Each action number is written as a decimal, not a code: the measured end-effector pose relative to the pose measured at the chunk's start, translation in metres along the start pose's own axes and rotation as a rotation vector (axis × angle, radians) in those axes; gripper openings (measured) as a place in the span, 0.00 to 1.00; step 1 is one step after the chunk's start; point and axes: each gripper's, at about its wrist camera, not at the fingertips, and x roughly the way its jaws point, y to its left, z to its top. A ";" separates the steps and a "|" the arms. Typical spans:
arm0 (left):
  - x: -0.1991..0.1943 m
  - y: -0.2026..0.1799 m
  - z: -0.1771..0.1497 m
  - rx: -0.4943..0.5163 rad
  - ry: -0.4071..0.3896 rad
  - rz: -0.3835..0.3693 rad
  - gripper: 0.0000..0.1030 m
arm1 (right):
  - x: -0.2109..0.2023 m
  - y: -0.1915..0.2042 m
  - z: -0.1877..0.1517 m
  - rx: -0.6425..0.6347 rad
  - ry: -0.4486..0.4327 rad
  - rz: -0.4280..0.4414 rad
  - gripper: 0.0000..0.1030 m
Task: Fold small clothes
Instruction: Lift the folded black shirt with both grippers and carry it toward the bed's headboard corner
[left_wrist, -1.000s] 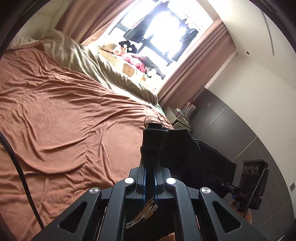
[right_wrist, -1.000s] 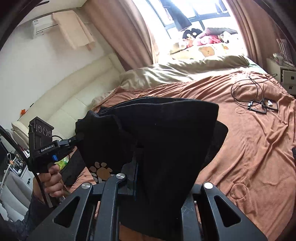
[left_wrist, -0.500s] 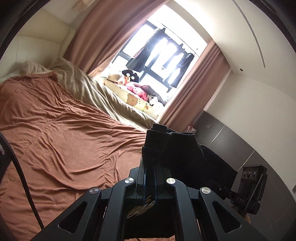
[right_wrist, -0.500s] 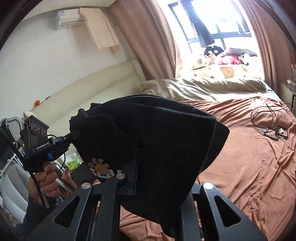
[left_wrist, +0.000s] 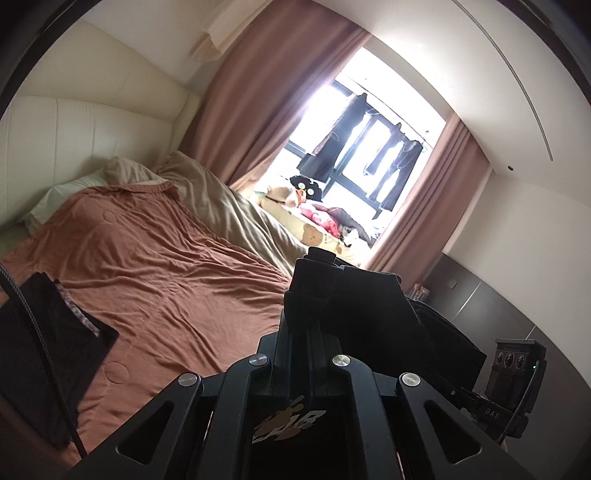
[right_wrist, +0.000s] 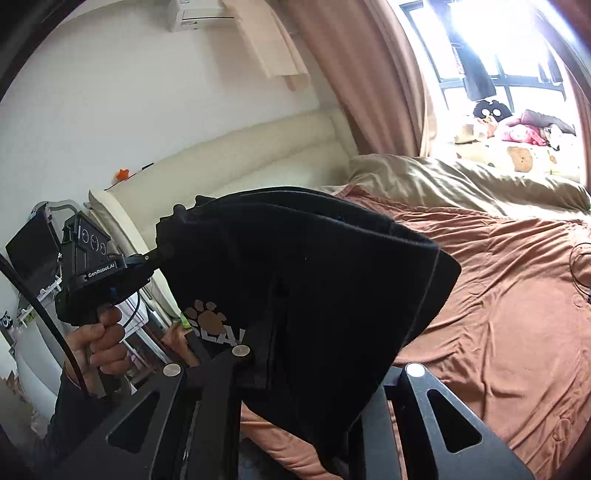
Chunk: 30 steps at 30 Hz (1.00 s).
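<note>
The black garment (right_wrist: 310, 280) hangs in the air above the near edge of the bed (right_wrist: 491, 295), stretched between the two grippers. It is soft, matte knit cloth, folded over on itself, with a straight stitched hem along its right side and a tan paw print with pale letters low on its front. The left gripper (right_wrist: 166, 253) is clamped on the garment's upper left corner, its fingers pressed together on a bunched wad of cloth; the left hand (right_wrist: 99, 343) grips its handle. In the left wrist view that wad stands up between the closed fingers (left_wrist: 295, 325). The right gripper (right_wrist: 273, 332) is draped by the cloth, which hides its fingertips, so I cannot tell how its jaws stand.

Below and beyond the garment, the bed is covered by a rust-brown sheet (left_wrist: 166, 280), wrinkled but broad and flat. A folded dark cloth (left_wrist: 48, 347) lies at its near left corner. A beige quilt (right_wrist: 472, 184) is heaped along the far side by the window (left_wrist: 369, 147), flanked by pink-brown curtains (left_wrist: 266, 110). A cream padded headboard (right_wrist: 251, 158) runs along the wall.
</note>
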 end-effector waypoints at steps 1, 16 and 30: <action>-0.007 0.007 0.006 0.006 -0.006 0.014 0.05 | 0.007 -0.002 0.003 -0.004 0.002 0.009 0.11; -0.107 0.094 0.070 0.017 -0.138 0.188 0.05 | 0.085 0.045 0.013 -0.102 0.004 0.157 0.11; -0.180 0.197 0.092 -0.040 -0.221 0.356 0.05 | 0.171 0.073 -0.002 -0.158 0.068 0.293 0.11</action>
